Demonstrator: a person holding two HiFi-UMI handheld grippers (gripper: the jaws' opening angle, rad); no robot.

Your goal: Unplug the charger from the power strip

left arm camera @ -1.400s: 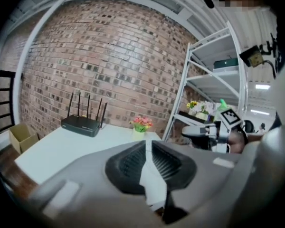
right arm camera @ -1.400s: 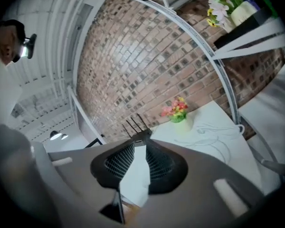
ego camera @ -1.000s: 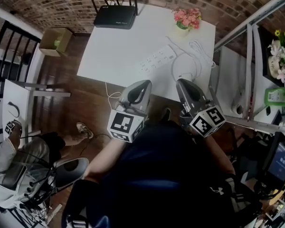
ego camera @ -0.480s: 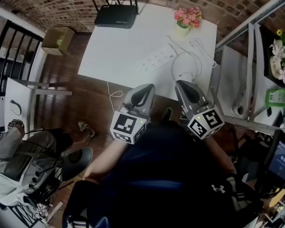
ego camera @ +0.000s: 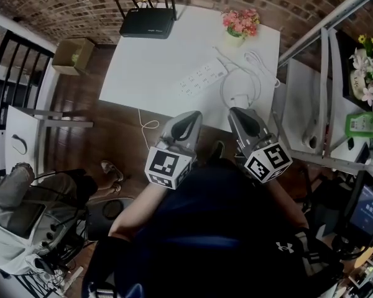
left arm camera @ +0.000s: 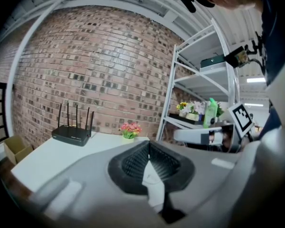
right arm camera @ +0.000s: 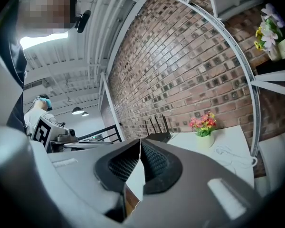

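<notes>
Head view: over the last second my left gripper (ego camera: 186,118) and right gripper (ego camera: 239,113) have barely shifted, both short of the tabletop (ego camera: 149,61), so no grasp is under way. The power strip (ego camera: 202,78) lies well ahead of the left gripper. A white block (ego camera: 240,99), perhaps the charger, lies just ahead of the right gripper.

Left gripper view: jaws together, empty, pointing nearly level.

Right gripper view: likewise closed on nothing.

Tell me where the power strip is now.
In the head view, the power strip lies on the white table, right of centre, with the looped white cable at its right end.
</notes>
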